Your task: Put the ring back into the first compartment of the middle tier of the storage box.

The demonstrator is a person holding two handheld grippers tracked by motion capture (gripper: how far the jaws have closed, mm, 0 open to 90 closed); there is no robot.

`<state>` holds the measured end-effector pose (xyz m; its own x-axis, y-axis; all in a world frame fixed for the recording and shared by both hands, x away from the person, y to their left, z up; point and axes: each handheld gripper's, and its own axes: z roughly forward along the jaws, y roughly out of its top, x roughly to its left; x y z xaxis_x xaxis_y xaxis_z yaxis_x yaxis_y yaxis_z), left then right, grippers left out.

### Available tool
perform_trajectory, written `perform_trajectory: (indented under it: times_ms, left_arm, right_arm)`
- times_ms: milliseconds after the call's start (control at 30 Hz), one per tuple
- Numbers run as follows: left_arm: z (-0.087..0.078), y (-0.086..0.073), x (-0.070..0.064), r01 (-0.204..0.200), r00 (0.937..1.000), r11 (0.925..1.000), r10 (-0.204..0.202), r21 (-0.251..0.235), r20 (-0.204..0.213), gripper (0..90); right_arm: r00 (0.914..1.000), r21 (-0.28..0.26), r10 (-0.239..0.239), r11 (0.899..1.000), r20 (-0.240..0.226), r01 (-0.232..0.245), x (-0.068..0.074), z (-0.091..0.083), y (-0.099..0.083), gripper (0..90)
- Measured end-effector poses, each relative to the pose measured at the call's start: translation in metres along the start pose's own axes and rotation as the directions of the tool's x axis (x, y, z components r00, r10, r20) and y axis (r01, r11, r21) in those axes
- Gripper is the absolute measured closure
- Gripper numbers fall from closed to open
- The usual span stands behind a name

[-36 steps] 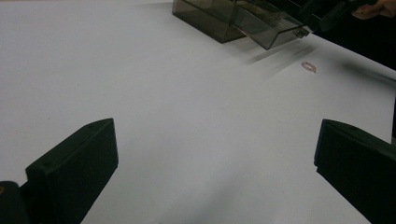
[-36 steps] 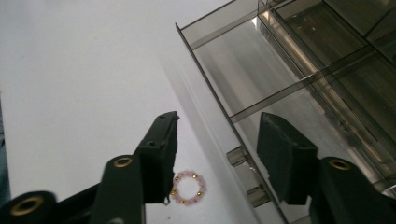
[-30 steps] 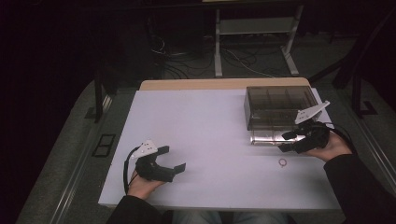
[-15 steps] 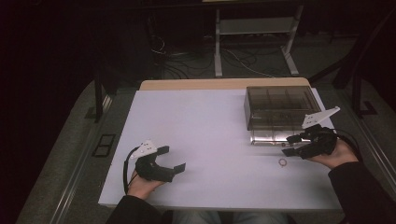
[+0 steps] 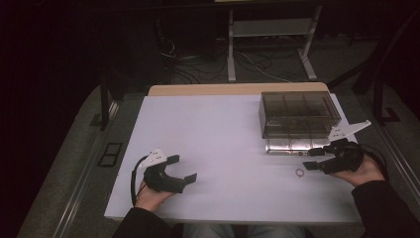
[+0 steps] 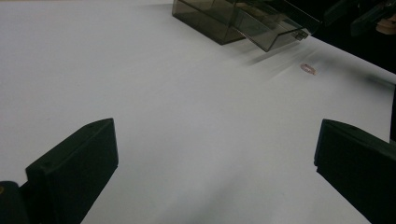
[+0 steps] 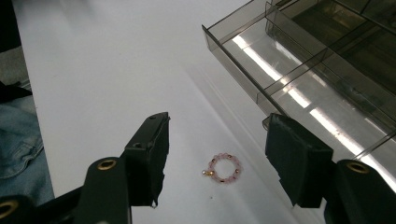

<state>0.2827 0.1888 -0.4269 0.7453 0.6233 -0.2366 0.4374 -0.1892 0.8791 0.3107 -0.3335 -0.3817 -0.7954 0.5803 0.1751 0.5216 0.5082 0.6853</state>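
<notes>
Right gripper (image 7: 215, 154) has drawn back from the organizer box (image 5: 298, 113), jaws wide over the pink bead ring (image 7: 223, 167) lying on the bench (image 5: 223, 144) just beside it; lower squarely, straddle, then close gently. Left gripper (image 5: 181, 168) rests wide, well apart.

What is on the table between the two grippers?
Mostly bare white table. The one small thing is a pink bead ring, close by the right gripper and far from the left gripper. The high view shows this.
</notes>
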Motion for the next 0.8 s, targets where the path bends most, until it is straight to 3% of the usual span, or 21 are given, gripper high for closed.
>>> perform_trajectory:
  times_ms: [500,800]
  left_arm:
    - [0.0,0.001,-0.001,-0.007,1.0,1.0,0.007,0.002,0.001,0.0]
    - [0.0,0.001,-0.002,-0.013,0.9999,0.9999,0.013,0.002,0.004,0.0]
  right_arm:
    - [0.9997,-0.009,0.024,1.0,0.002,-0.024,0.006,0.014,-0.014,38.5]
    - [1.0,0.003,0.01,1.0,0.0,-0.01,0.009,0.022,-0.015,38.5]
